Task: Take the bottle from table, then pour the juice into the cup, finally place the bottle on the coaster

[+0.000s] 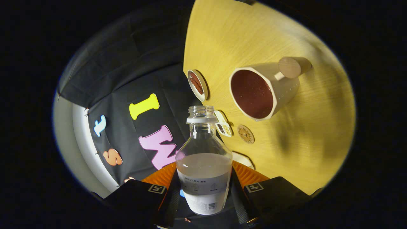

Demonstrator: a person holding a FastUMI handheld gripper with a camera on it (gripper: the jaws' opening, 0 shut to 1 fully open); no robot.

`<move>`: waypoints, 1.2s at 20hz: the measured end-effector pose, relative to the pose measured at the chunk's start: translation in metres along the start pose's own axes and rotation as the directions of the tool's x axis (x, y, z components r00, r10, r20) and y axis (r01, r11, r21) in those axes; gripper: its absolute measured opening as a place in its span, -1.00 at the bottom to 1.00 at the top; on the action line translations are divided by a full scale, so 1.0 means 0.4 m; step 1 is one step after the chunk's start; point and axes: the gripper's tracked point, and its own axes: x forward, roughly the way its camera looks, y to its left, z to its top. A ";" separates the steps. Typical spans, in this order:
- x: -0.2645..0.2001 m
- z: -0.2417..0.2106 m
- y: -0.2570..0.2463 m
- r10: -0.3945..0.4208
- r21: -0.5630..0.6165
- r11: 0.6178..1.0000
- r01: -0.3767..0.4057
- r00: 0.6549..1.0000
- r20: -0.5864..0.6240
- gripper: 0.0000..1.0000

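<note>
While the view is rolled so that the table stands on edge, we record the following, all placed relative to the bottle.

Gripper [203,187]: jaws closed against the bottle's lower body, one finger on each side; we read both fingers as pressing on it.
Bottle [204,165]: clear, uncapped, held between the fingers with its open neck pointing ahead; pale cloudy juice fills roughly the lower half, a label wraps the base.
Cup [262,92]: beyond the bottle's mouth and off to its right, a cream faceted mug with a dark reddish interior and a round wooden knob handle; well apart from the bottle.
Coaster [245,134]: small round brown disc on the table, between bottle neck and cup, touching neither.
Small dish [197,85]: beyond the bottle's mouth at the table edge, brown contents.
Divided tray [223,124]: just beside the bottle's neck, grainy contents we cannot identify.
Table [311,133]: light wood, on the bottle's right.
</note>
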 end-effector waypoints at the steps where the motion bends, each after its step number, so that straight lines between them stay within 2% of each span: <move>1: -0.003 -0.002 -0.007 -0.004 -0.062 0.998 0.005 1.000 0.012 0.50; 3: -0.011 -0.008 0.002 0.008 -0.194 0.981 0.001 0.999 0.046 0.49; 5: -0.024 -0.009 0.023 0.047 -0.322 0.947 -0.019 0.996 0.078 0.50; 7: -0.040 -0.015 0.049 0.088 -0.441 0.897 -0.029 0.990 0.114 0.50; 9: -0.049 -0.010 0.078 0.120 -0.556 0.831 -0.009 0.979 0.165 0.50; 11: -0.060 -0.012 0.094 0.153 -0.661 0.750 0.020 0.967 0.203 0.50; 14: -0.057 -0.025 0.113 0.182 -0.794 0.602 0.079 0.955 0.233 0.50; 19: -0.079 -0.076 0.183 0.237 -0.906 0.414 0.086 0.951 0.198 0.50; 24: -0.081 -0.179 0.230 0.275 -0.990 0.128 0.058 0.957 0.091 0.50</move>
